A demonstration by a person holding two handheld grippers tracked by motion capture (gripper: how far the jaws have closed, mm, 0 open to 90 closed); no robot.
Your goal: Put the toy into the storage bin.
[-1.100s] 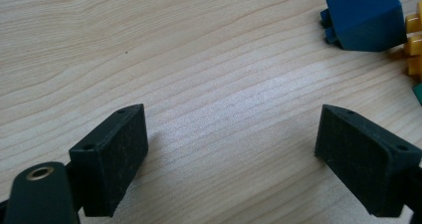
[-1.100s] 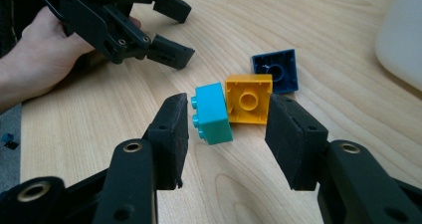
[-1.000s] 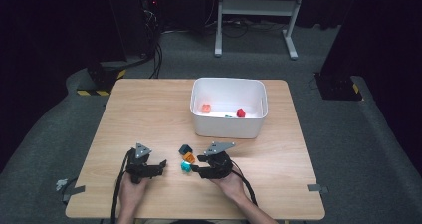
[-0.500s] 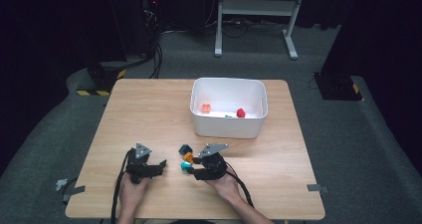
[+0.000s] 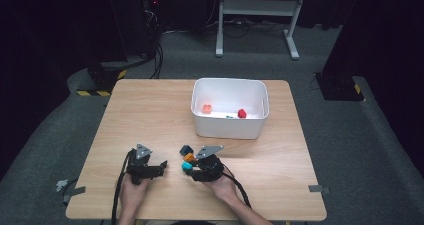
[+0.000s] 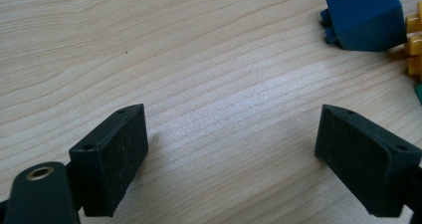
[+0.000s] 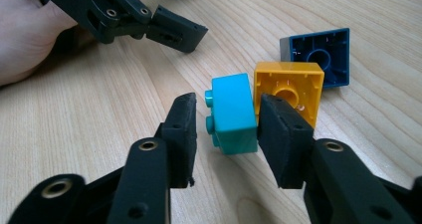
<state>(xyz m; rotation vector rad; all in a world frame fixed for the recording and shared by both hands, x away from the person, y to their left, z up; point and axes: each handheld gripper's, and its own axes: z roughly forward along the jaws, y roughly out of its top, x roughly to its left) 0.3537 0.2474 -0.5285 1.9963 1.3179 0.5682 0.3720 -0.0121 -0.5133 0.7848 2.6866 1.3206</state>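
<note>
Your right gripper point(image 7: 224, 119) has slid toward nine o'clock and now brackets the teal brick point(image 7: 230, 112), nearly closed, ready to grip, while your left gripper point(image 6: 231, 154) waits wide open and empty.

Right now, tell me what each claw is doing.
Left claw: open, holding nothing.
Right claw: closing around the turquoise block; firm grip cannot be told.

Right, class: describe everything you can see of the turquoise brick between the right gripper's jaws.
The turquoise brick is a small, smooth, plastic-looking block lying on its side on the wooden table, its round studs facing one jaw of the right gripper. The other jaw sits against its flat opposite face; a slim gap shows on the stud side. A yellow brick, hollow underside showing, stands right behind it. From the high view it lies near the table's front edge.
</note>
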